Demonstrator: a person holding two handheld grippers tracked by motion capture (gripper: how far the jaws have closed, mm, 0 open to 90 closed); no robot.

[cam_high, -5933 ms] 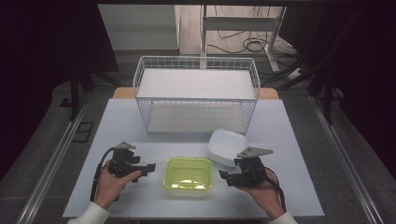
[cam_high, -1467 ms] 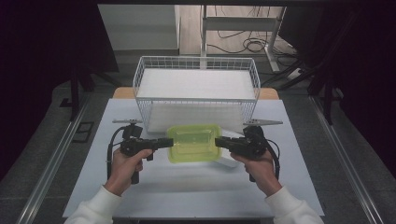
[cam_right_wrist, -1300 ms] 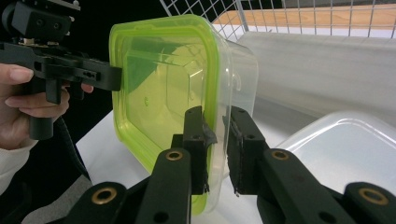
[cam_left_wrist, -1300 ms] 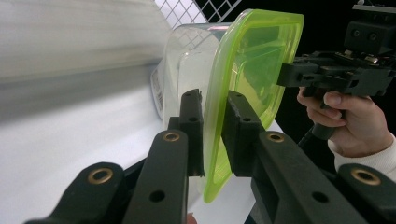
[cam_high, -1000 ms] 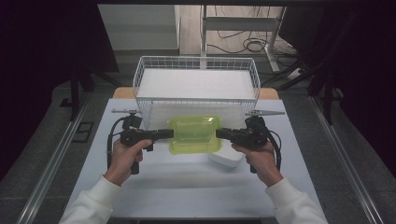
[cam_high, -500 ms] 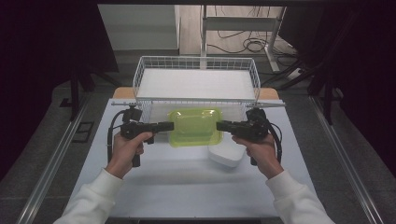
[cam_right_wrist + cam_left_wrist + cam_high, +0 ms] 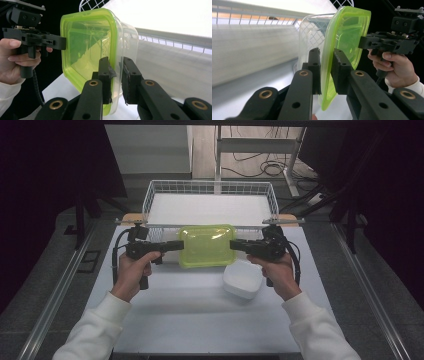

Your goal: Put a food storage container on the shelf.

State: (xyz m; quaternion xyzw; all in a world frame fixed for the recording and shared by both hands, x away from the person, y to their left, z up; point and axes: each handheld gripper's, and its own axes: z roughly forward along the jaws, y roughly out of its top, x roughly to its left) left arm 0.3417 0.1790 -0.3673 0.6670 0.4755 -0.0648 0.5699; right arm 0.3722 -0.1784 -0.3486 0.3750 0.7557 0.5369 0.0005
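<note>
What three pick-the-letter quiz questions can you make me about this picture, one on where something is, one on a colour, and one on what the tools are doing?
1. Where is the white bowl?
A. Inside the wire basket
B. On the table, below the box
C. On top of the lid

2. What colour is the lid of the clear box?
A. Yellow-green
B. Red
C. Blue

3. What are the left tool and the right tool doing?
A. Both lie on the table
B. One holds the bowl
C. Each is shut on one side of the box

Answers: 1 B, the bowl sits on the table in front of the wire basket. 2 A, the lid is bright yellow-green. 3 C, each tool's jaws clamp the box's rim, which is lifted off the table.
</note>
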